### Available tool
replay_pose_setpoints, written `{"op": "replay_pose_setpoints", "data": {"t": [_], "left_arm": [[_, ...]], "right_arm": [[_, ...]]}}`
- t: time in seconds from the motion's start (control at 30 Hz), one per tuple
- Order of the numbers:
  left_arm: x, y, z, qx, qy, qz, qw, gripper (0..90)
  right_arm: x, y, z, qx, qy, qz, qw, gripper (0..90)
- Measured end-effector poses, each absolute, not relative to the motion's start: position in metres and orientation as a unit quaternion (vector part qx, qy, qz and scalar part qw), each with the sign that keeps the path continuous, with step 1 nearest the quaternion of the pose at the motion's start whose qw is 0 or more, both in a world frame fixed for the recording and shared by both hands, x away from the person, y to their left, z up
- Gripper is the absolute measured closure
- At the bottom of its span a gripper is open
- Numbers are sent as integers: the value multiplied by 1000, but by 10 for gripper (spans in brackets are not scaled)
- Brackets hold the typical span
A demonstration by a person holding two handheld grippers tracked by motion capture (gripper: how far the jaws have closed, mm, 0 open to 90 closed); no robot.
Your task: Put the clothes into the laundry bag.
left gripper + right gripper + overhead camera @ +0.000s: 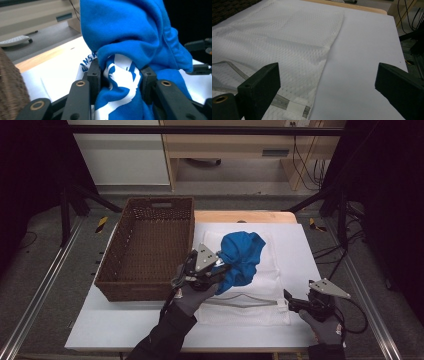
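At the near edge of the worktop (125,330), the right tongs (291,304) hover with jaws spread wide and empty beside the zipper corner of a white mesh laundry bag (250,307). Just beyond, the left tongs (220,268) clamp a bunched blue T-shirt (242,257), lifted above the bag. Farther left stands a wicker basket (145,285). The shirt appears picked up but not yet bagged; opening the bag seemingly remains.

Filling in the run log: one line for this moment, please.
left tool: shut on blue T-shirt | right tool: open, at white mesh laundry bag corner | wicker basket: holds nothing
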State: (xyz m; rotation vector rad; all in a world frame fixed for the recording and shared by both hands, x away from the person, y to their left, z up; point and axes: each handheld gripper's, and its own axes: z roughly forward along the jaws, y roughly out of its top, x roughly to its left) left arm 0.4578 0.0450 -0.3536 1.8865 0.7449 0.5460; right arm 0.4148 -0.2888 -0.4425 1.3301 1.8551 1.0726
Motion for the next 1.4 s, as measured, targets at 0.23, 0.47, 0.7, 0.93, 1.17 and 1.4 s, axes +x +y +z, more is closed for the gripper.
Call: {"op": "replay_pose_setpoints", "data": {"t": [0.23,0.47,0.7,0.93,1.17,1.4], "left_arm": [[468,23,-380,792,308,208,484,623],[479,7,-410,802,315,192,469,620],[489,-7,-436,818,323,187,438,612],[496,-11,-451,825,327,174,427,586],[498,-14,-457,834,326,168,413,456],[490,2,-439,823,323,174,433,314]], "right_arm": [[415,-290,-443,503,701,403,305,66],[415,-291,-444,505,701,403,304,67],[416,-290,-445,503,703,401,302,66],[416,-289,-446,505,703,402,300,67],[417,-288,-446,501,705,402,301,66],[416,-287,-443,499,703,405,304,66]]}}
